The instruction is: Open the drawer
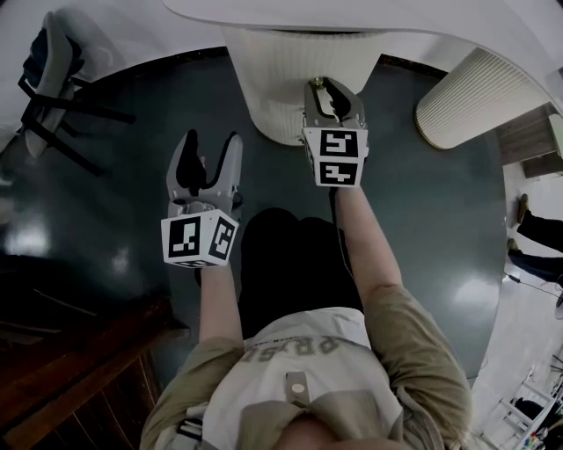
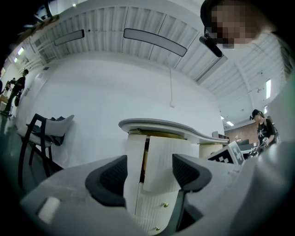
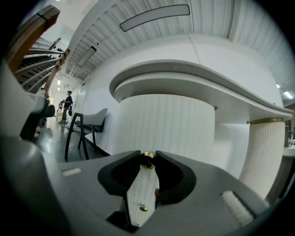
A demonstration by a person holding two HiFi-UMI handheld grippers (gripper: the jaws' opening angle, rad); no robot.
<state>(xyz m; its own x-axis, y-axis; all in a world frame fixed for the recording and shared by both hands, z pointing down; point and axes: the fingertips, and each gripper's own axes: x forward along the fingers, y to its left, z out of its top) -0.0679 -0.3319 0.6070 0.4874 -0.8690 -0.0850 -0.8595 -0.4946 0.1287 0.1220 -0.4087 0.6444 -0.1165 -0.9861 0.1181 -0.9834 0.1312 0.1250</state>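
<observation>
Right gripper (image 1: 332, 85): jaws drawn close, pinched on the small brass knob (image 3: 147, 160) of the drawer (image 2: 161, 161). The drawer sits in the white ribbed cabinet (image 1: 290, 79) under the curved counter (image 1: 352, 18); its front stands proud of the cabinet, with a dark gap on one side. A second knob (image 3: 144, 208) sits lower down. Left gripper (image 1: 207, 141): jaws wide apart, nothing between them, well apart from the cabinet. Shirt print (image 1: 295, 347) is not legible. The marker cubes (image 1: 339, 156) carry only black-and-white squares.
</observation>
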